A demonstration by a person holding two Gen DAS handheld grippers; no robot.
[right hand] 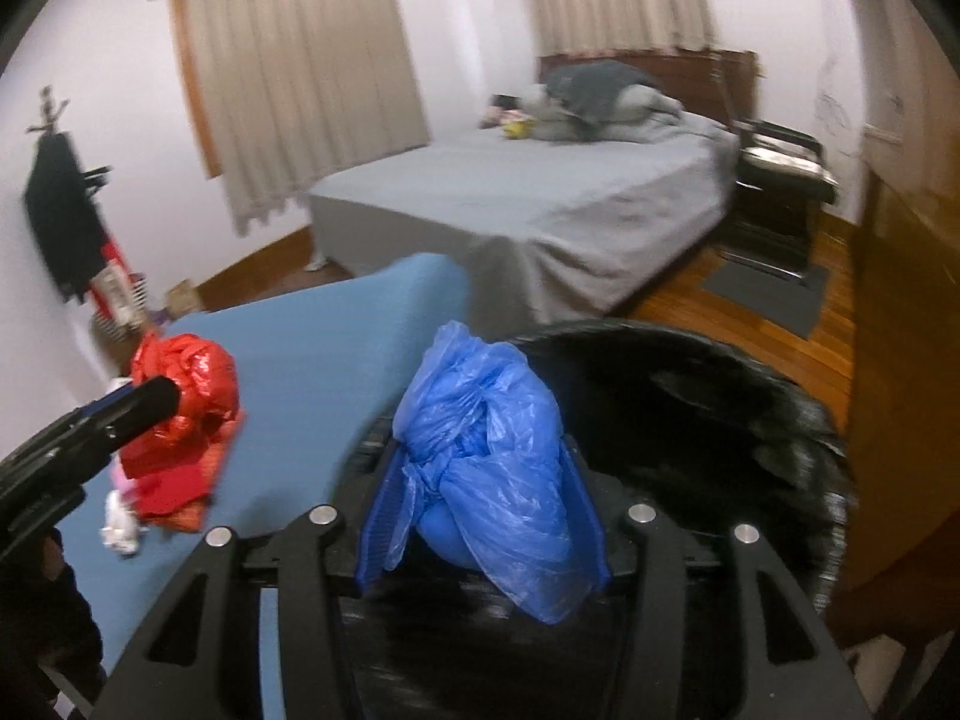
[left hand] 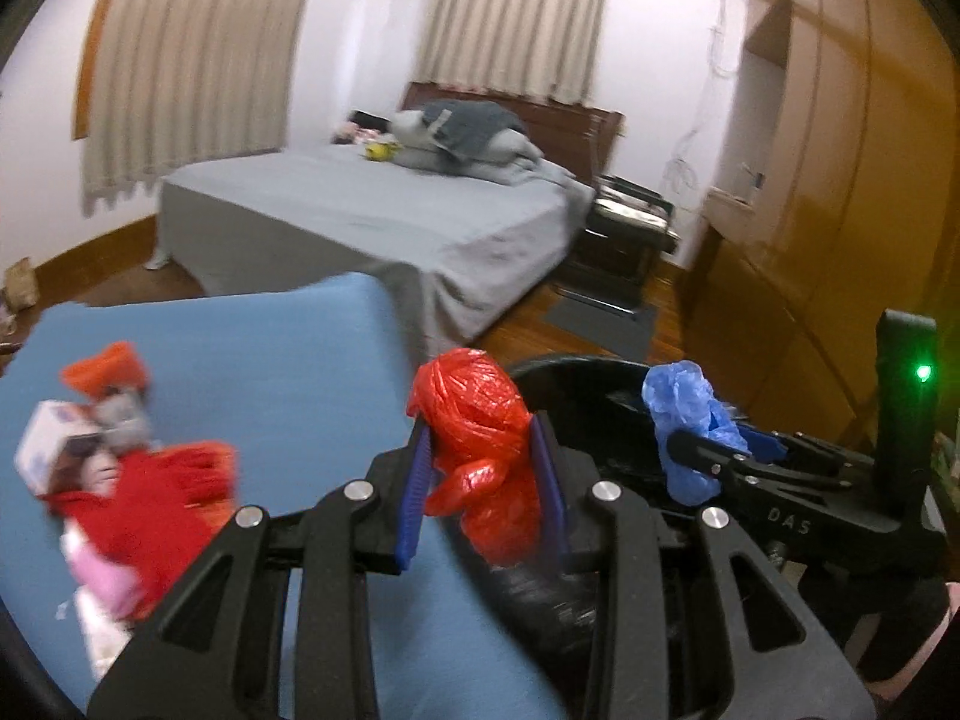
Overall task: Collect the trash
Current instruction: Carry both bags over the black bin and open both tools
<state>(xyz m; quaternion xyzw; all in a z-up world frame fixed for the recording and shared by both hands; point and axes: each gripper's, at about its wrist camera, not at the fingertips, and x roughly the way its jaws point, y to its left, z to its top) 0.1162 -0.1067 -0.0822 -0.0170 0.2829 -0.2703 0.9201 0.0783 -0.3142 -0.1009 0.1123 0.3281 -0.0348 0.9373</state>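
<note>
My left hand-held gripper [left hand: 483,468] tilts downward, its blue pads clamped on both sides of a crumpled red plastic bag [left hand: 480,450]. The bag hangs at the near edge of the blue desk [left hand: 252,348], just over the rim of the black bin [left hand: 576,369] beside it.

My right hand-held gripper [right hand: 486,492] also points down and forward, level with the left one and to its right. A crumpled blue plastic bag [right hand: 486,456] sits between its pads, which press it on both sides, and it hangs above the dark mouth of the bin [right hand: 690,396].

On the desk to the left lies a blurred heap of more trash [left hand: 138,480]: red wrapping, something pink, a small white box. Beyond the desk stands a bed [left hand: 360,210] with a grey sheet.
</note>
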